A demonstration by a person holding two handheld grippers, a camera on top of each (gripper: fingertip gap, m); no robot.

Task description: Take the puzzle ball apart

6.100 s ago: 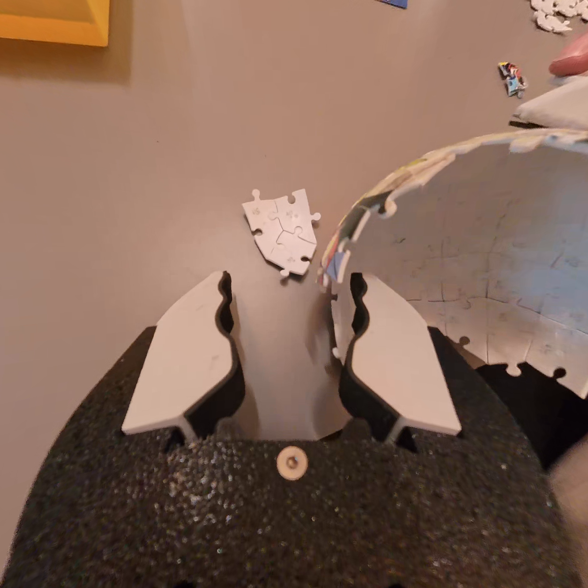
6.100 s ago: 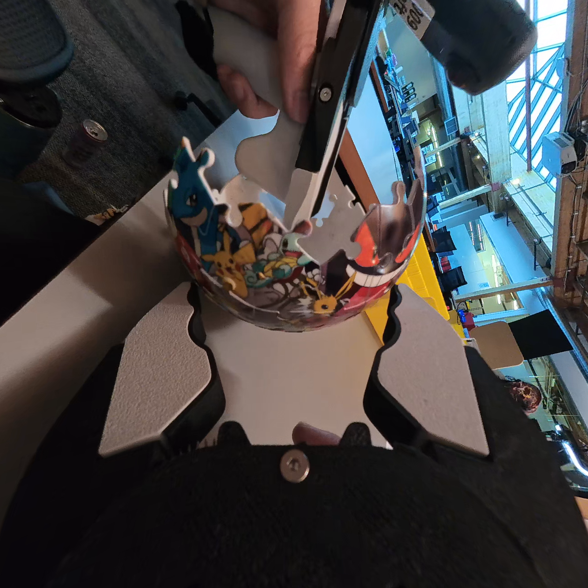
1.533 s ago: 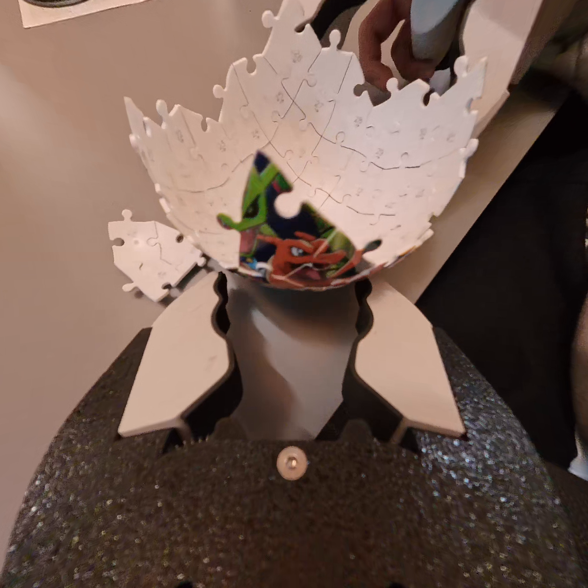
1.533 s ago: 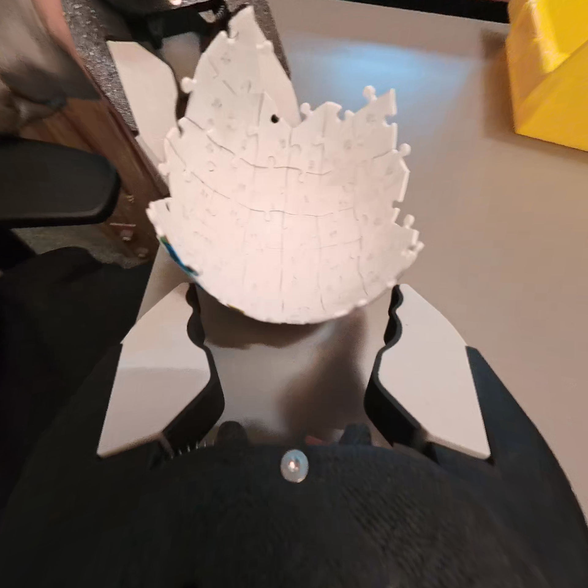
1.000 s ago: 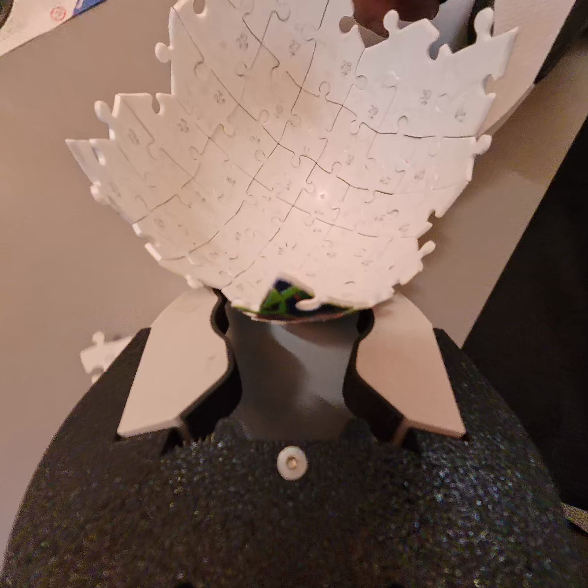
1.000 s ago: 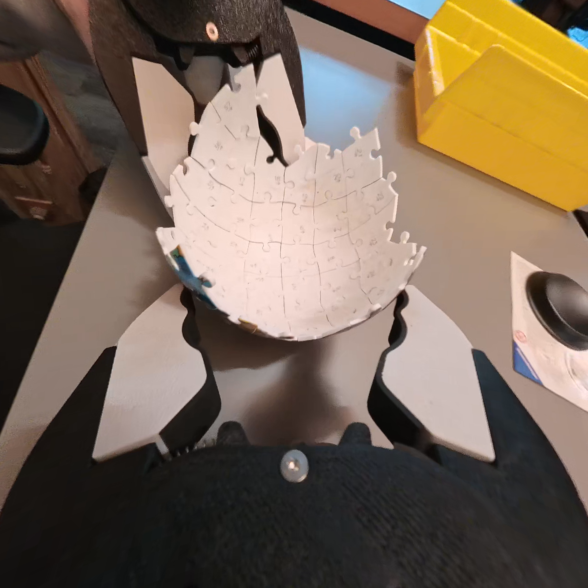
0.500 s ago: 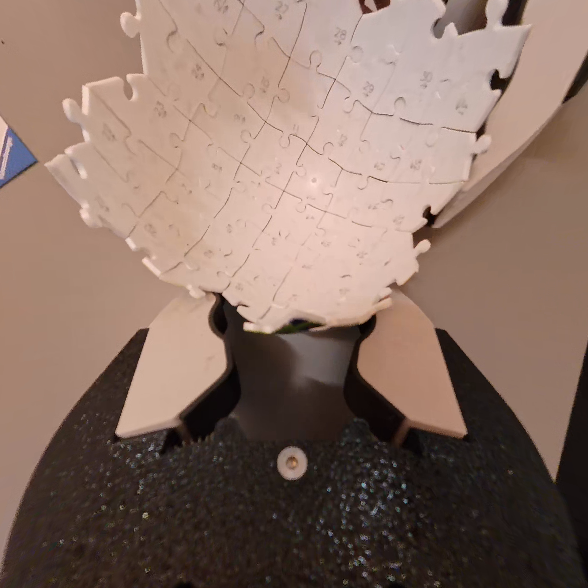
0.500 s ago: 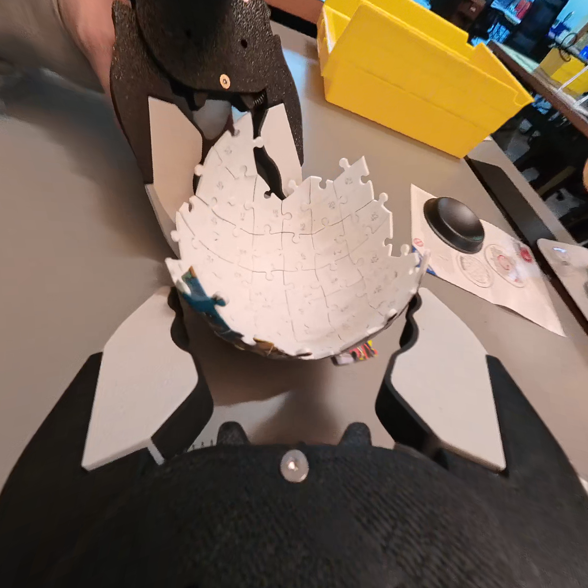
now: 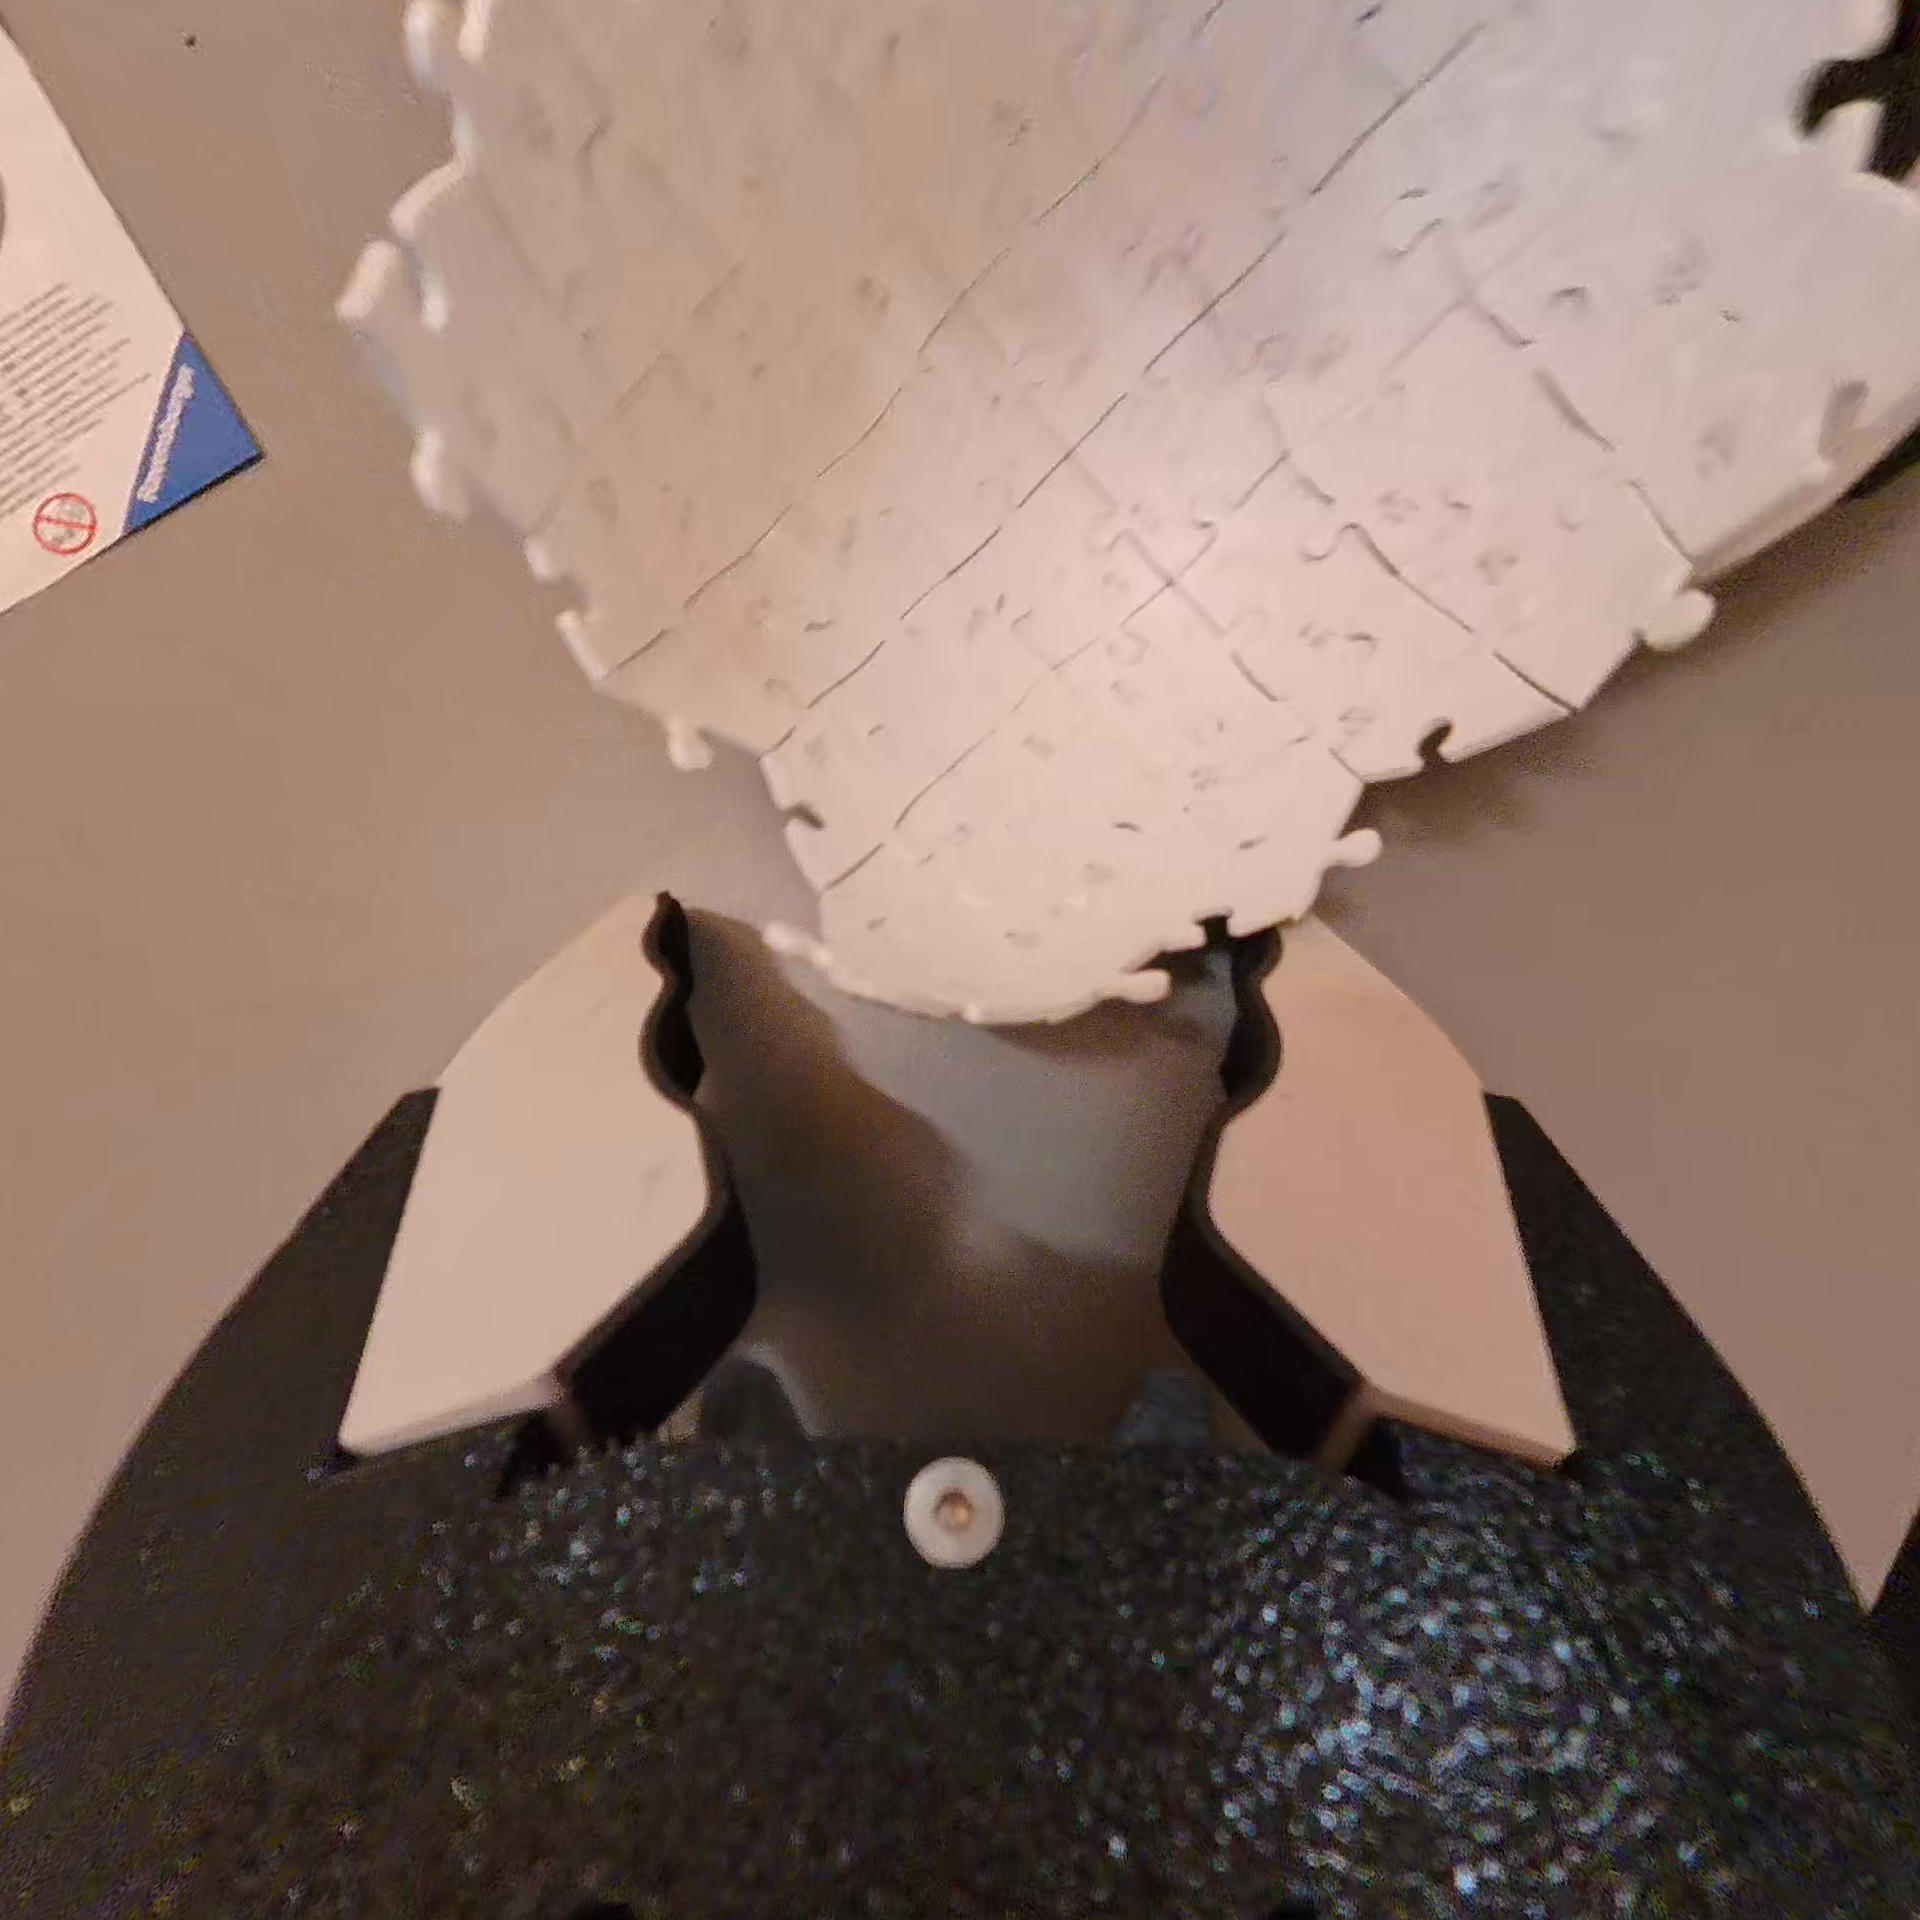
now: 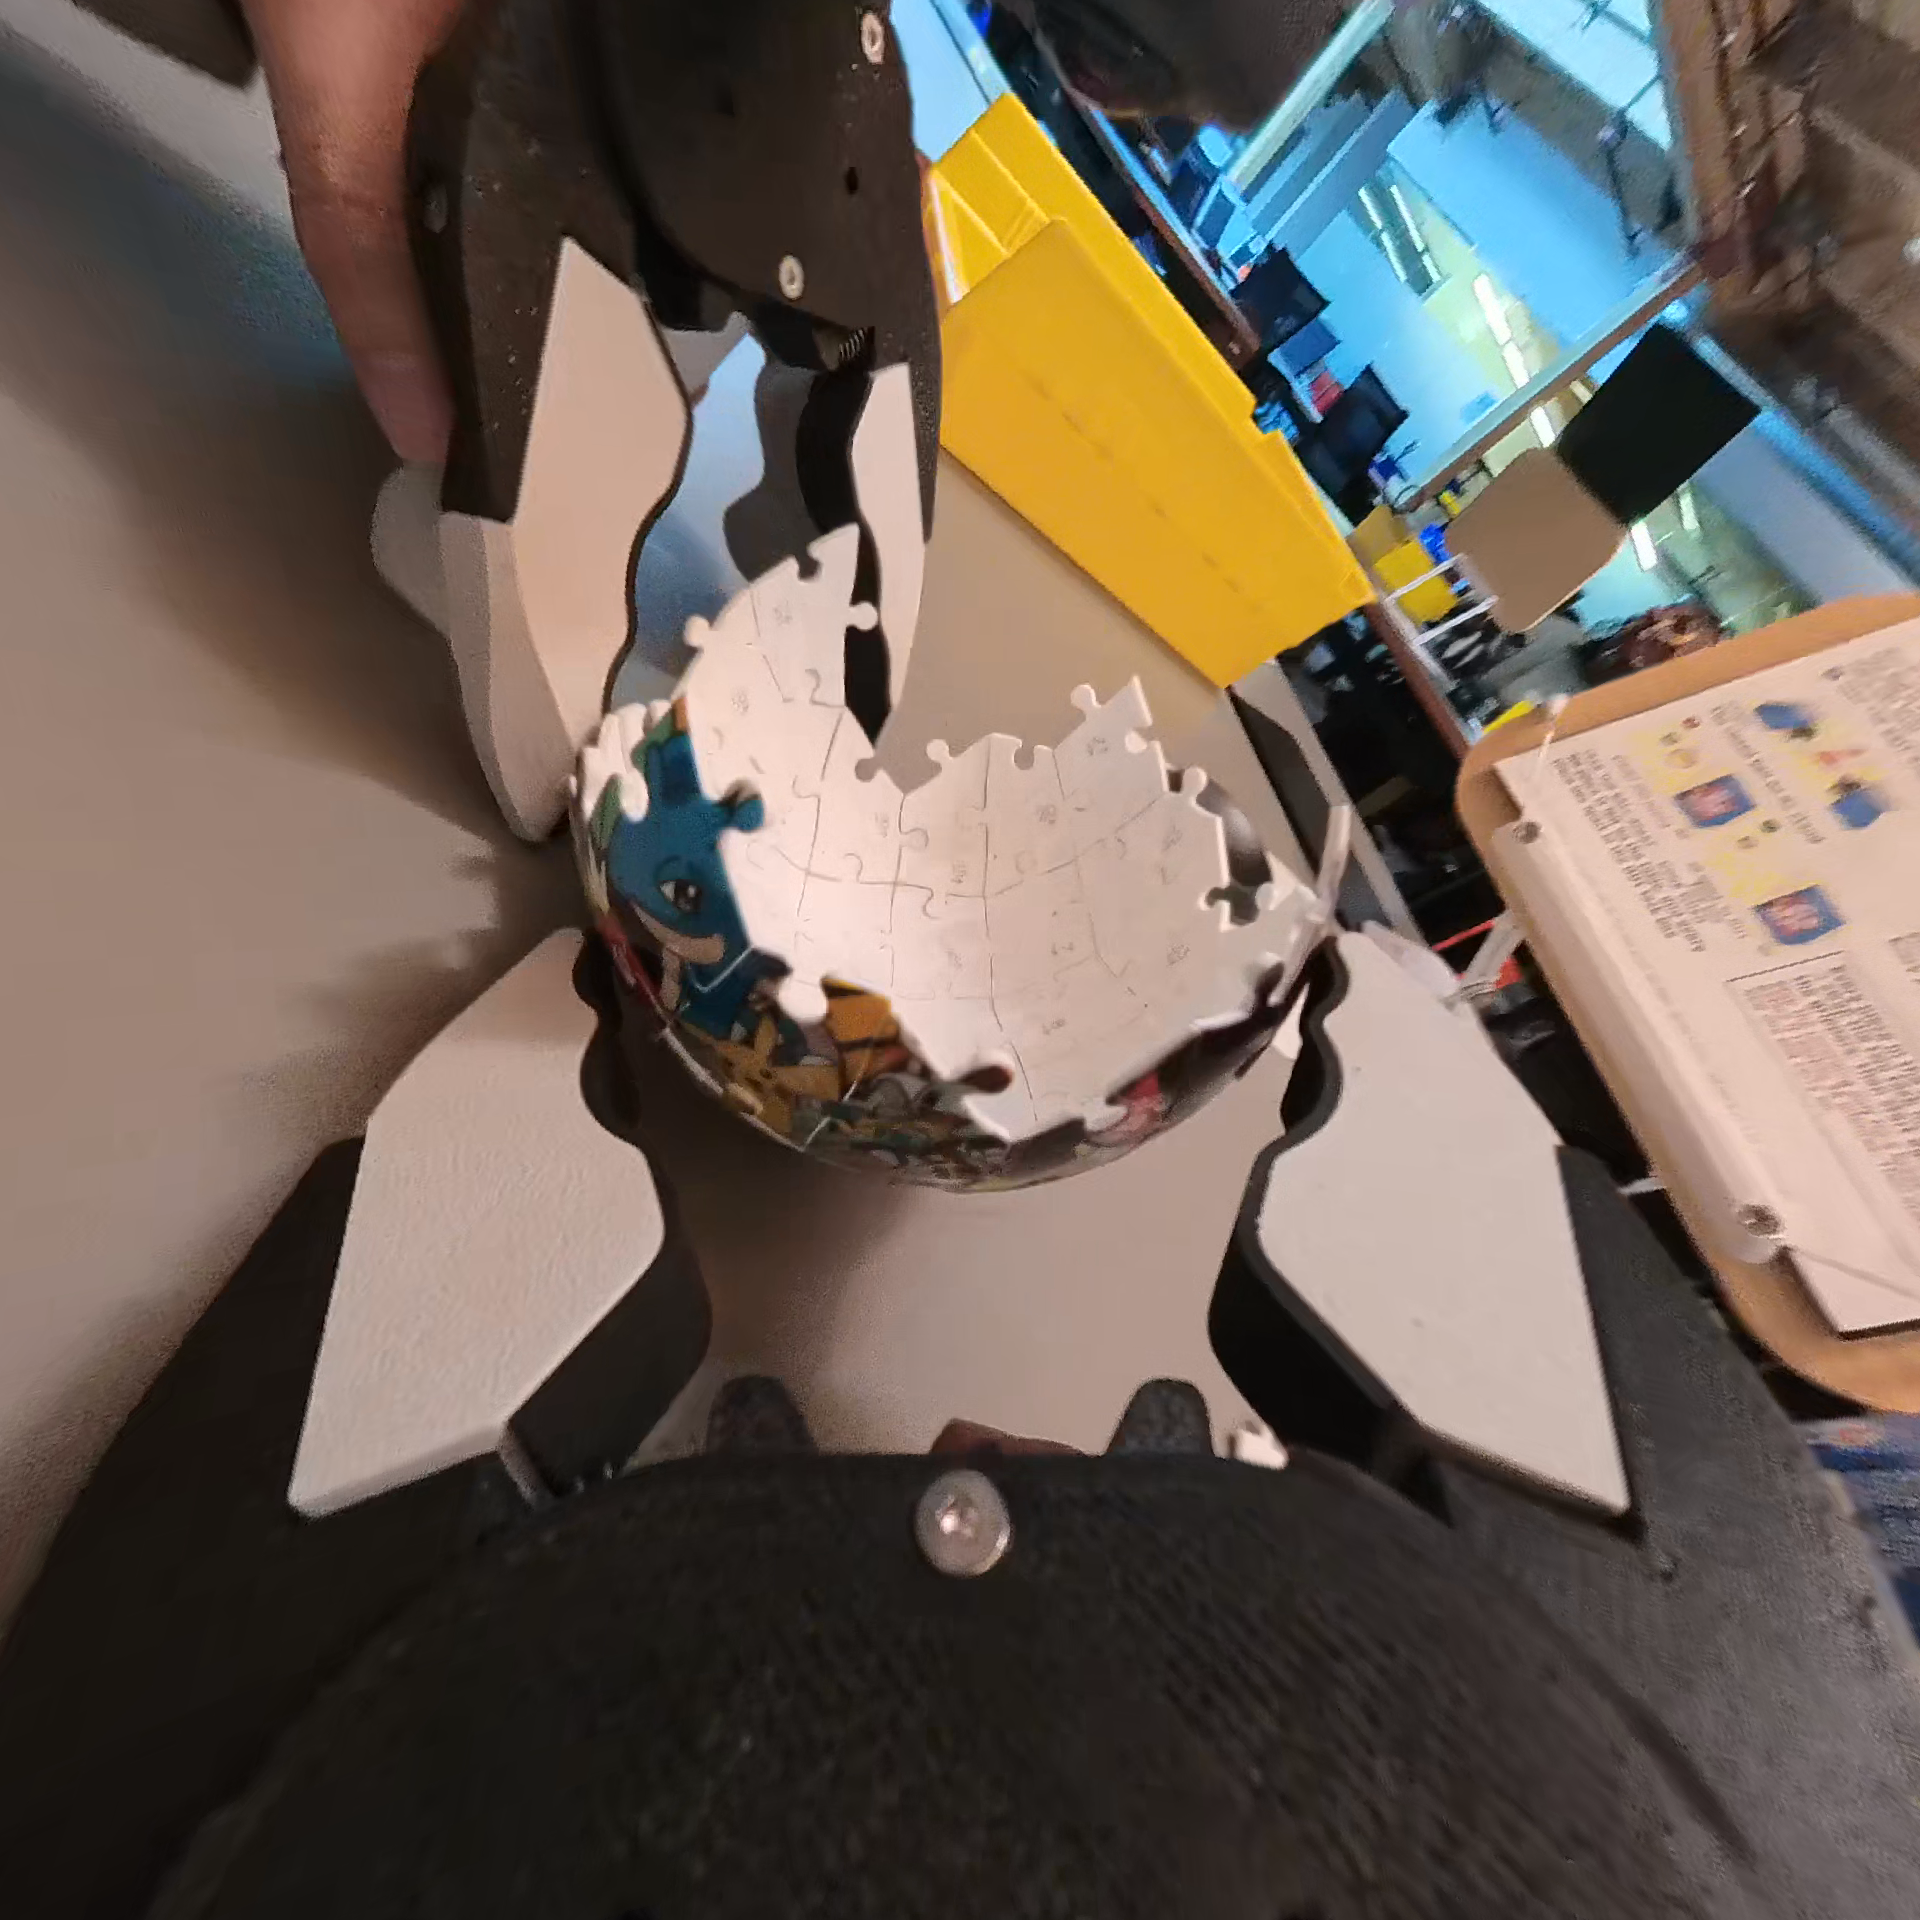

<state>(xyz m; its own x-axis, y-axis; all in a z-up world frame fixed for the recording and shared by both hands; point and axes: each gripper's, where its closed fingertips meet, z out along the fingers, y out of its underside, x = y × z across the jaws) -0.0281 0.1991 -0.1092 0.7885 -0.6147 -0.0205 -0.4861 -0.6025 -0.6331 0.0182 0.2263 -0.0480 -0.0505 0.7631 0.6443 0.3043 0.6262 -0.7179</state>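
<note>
The puzzle ball (image 10: 1039, 883) is an open half shell, white inside and printed with colourful cartoon figures outside. My right gripper (image 10: 951, 966) holds it across its width, with a fingertip against each side, above the grey table (image 10: 208, 831). My left gripper (image 9: 961, 930) is open. In the left wrist view the shell's white inside (image 9: 1091, 468) fills the top, and its lower edge lies between the fingertips. In the right wrist view the left gripper comes from above. One of its fingers (image 10: 582, 582) is outside the shell, the other inside the rim, straddling a tall rim piece (image 10: 805, 623).
Yellow bins (image 10: 1122, 436) stand on the table behind the ball. A printed leaflet (image 9: 83, 343) lies at the left. A wooden board with a printed sheet (image 10: 1714, 935) is at the right. A person's hand (image 10: 353, 229) holds the left gripper.
The right gripper has tilted and turned the shell. The left gripper has moved in closer, and its open fingers now straddle the shell's rim.
</note>
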